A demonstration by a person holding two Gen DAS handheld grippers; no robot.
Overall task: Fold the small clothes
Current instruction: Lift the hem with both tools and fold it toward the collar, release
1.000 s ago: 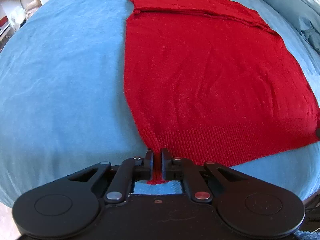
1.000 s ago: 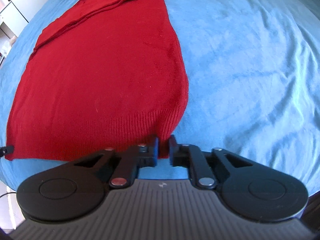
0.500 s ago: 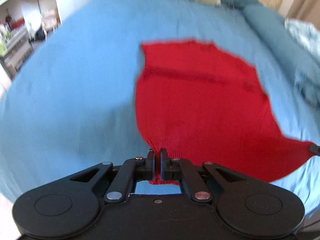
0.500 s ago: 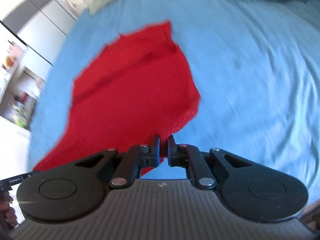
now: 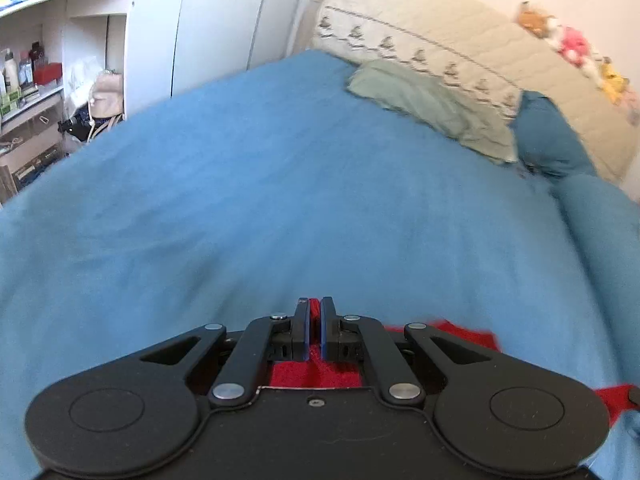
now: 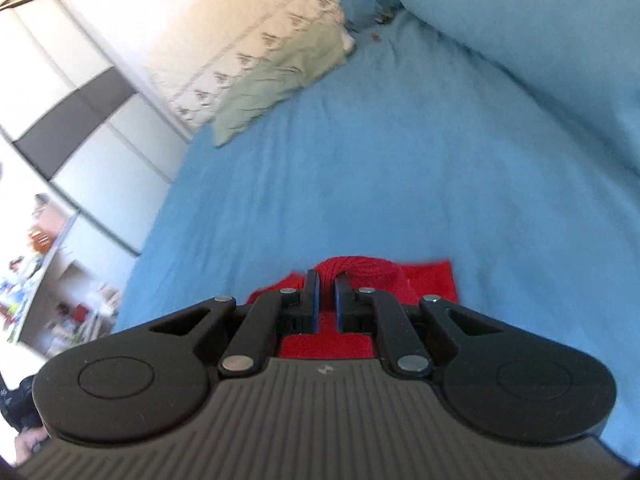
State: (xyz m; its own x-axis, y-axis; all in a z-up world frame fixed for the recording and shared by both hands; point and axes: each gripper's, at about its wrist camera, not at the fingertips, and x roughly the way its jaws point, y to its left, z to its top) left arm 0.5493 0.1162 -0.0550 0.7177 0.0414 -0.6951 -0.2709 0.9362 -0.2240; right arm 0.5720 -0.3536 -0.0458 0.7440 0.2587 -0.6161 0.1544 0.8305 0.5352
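- The left gripper [image 5: 315, 330] was clenched on a pinch of the red knitted sweater [image 5: 316, 372], its jaws nearly together with a sliver of red between them; only a narrow bite showed, so a tug could have pulled the knit free.
- The right gripper [image 6: 325, 300] grasped a bunched wad of the same sweater [image 6: 362, 270], its jaws slightly further apart. An uneven bunch might have slid out or dragged the fold crooked.
- The sweater hung mostly beneath both tools, over the blue bedspread [image 5: 304, 184] near its front edge, largely hidden from both cameras, so how the lower layers lay could not be told; a crease there would go unnoticed.
- Unequal travel of the hands probably would have skewed the hem against the far end.
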